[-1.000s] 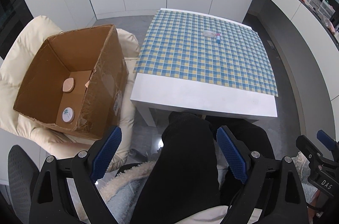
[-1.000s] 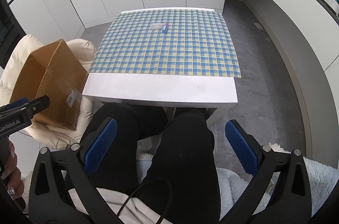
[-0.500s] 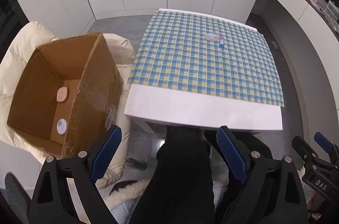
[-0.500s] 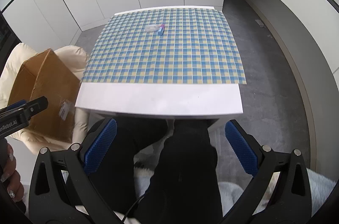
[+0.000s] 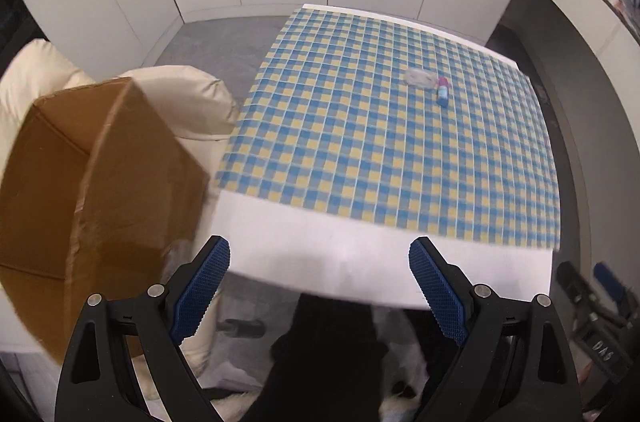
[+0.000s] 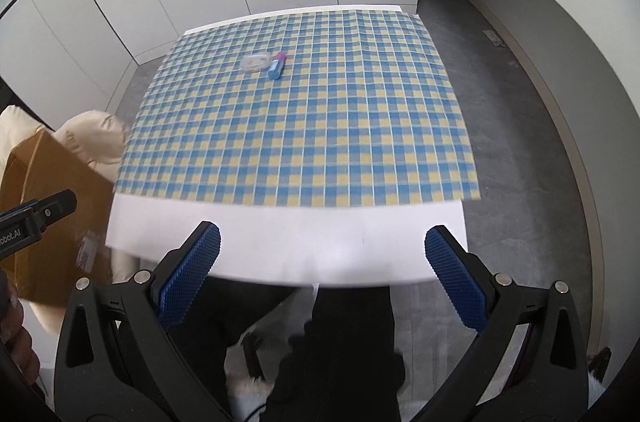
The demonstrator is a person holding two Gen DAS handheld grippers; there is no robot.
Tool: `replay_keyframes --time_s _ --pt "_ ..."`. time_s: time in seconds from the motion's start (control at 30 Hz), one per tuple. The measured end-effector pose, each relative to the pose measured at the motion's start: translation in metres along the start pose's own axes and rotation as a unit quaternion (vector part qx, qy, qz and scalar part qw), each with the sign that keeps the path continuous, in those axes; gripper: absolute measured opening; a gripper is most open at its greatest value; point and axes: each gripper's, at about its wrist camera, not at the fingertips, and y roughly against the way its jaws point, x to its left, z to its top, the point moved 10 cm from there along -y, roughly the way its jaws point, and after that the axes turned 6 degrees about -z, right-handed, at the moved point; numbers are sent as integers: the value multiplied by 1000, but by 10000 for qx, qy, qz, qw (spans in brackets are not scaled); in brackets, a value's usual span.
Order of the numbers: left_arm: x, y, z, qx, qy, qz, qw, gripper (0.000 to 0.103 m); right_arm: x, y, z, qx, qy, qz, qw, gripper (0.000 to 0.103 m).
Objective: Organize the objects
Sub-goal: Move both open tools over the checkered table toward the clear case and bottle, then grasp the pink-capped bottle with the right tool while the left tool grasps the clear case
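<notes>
- At far left we see an open cardboard box point(image 5: 100, 182) resting on a cream padded chair point(image 5: 188, 94). The box stands just beside the left edge of the counter point(image 5: 360, 270); its interior is not visible from either camera.
- We hold the left hand-held gripper point(image 5: 319, 286) above the near edge of the counter. Its jaws stand wide apart, and nothing lies between the blue ribbed pads point(image 5: 200, 290).
- The counter is white and carries a blue-and-yellow checked cloth point(image 5: 380, 150) that covers all but the near strip.
- Toward the far side of the cloth lie two small items side by side: a clear, crumpled plastic packet point(image 6: 256, 61) on the left and a small blue tube with a pink cap point(image 6: 277, 65) on the right. We cannot tell whether they touch. Both are well apart from either gripper.
- We hold the right hand-held gripper point(image 6: 322, 278) above the near edge of the counter, to the right of the left one. Its jaws are likewise spread wide and empty.
- Below both grippers, our dark trouser legs point(image 6: 344, 350) extend under the counter.
- At right, a grey floor point(image 6: 532, 142) runs alongside a curved white wall point(image 6: 560, 2).
</notes>
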Motion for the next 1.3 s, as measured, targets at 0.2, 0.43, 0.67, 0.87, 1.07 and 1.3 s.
replay_keyframes --time_s 0.2,0.43,0.67,0.87,1.07,1.3 --pt "-16 -56 38 88 -15 125 9999 92 -2 -56 21 142 17 84 9999 103" --pt "-37 -122 86 191 -121 156 9996 92 13 -112 53 37 412 236 9989 103" --pt "-41 -179 123 317 -134 166 9993 92 48 -173 106 -181 1067 968 9894 103" --pt "-36 -212 131 453 -199 209 9986 92 81 -229 172 -394 2506 1570 9545 103" --pt "-32 -237 128 659 -158 122 9976 92 108 -265 190 -249 3623 1720 9157 101" --pt "-35 -250 129 687 -217 59 9974 92 140 -278 180 -538 4529 1514 8770 59"
